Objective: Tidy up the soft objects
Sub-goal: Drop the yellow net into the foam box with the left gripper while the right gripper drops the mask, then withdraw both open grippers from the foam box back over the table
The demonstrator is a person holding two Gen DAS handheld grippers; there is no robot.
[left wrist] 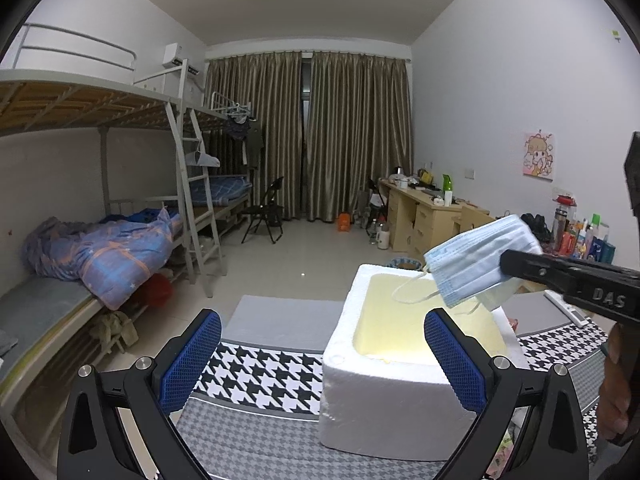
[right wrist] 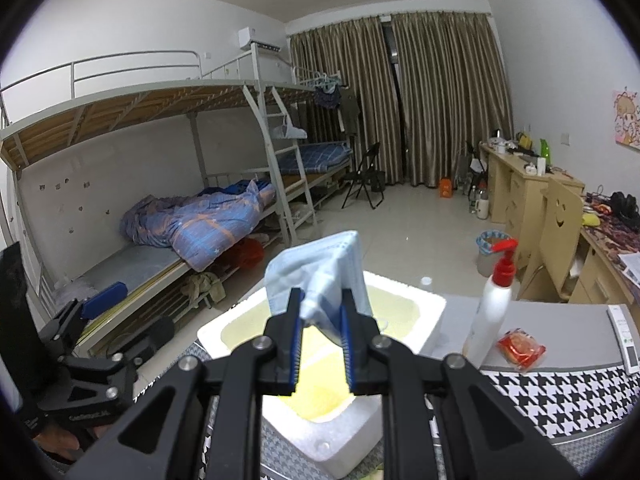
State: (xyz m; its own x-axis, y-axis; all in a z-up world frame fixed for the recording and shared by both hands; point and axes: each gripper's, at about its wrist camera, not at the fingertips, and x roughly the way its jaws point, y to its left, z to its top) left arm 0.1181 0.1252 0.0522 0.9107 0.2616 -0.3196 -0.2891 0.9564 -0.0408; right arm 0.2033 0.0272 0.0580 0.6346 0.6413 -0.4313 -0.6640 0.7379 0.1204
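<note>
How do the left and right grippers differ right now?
The right gripper is shut on the blue face mask; the left gripper stands open and empty. The right hangs over the foam box; the left straddles its near corner. Both have blue pads.

**Materials and finishes on my bench**

I see a pleated, matt, non-woven face mask (right wrist: 320, 276) pinched between ribbed blue rubbery pads (right wrist: 347, 338) of my right gripper (right wrist: 320, 336), whose arms are matt black plastic with shiny metal pins. The box (left wrist: 384, 404) is grainy white foam, yellowed and smoother inside. The cloth (left wrist: 260, 372) under it is woven houndstooth. Near the right edge stand a glossy plastic pump bottle (right wrist: 486, 312) and a shiny red wrapper (right wrist: 522, 350).
</note>
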